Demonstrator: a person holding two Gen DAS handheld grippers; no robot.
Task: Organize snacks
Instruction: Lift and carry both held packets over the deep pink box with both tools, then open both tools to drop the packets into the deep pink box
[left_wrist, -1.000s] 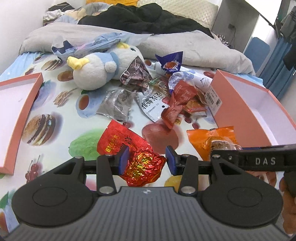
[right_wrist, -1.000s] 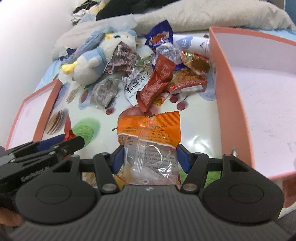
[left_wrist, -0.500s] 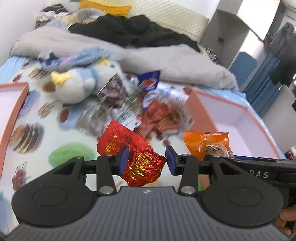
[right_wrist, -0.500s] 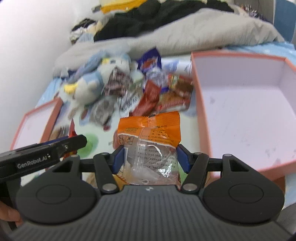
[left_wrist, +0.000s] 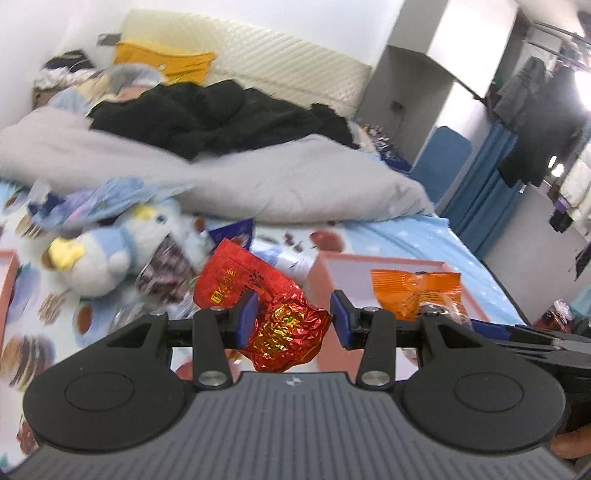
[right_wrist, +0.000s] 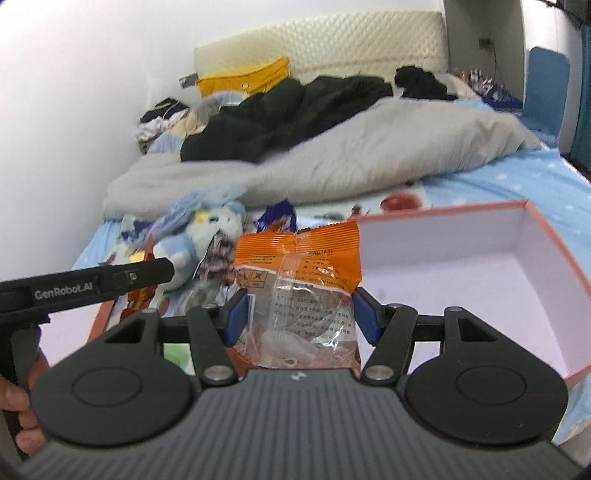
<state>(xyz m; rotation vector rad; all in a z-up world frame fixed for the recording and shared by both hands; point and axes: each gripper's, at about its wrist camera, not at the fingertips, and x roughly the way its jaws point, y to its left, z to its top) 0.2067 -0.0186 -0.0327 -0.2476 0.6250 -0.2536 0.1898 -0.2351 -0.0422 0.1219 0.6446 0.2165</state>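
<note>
While both snacks hang clear of the bed, the red foil packet (left_wrist: 286, 325) sits at lower centre, pinched in the left gripper (left_wrist: 293, 317), jaws narrow. The orange snack bag (right_wrist: 299, 288) is clamped in the right gripper (right_wrist: 299, 319), jaws wider, left of the pink box (right_wrist: 480, 266). Plush toy (left_wrist: 107, 254) and the loose wrapper pile (left_wrist: 166, 273) lie mid-left.

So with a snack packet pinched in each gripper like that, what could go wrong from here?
Two things, I'd guess. The left gripper pinches the crinkled red foil packet only at its lower, crumpled part, so it might slip out. The right gripper holds the orange and clear plastic snack bag, which hides part of the pink open box, so a drop could catch the rim.
</note>
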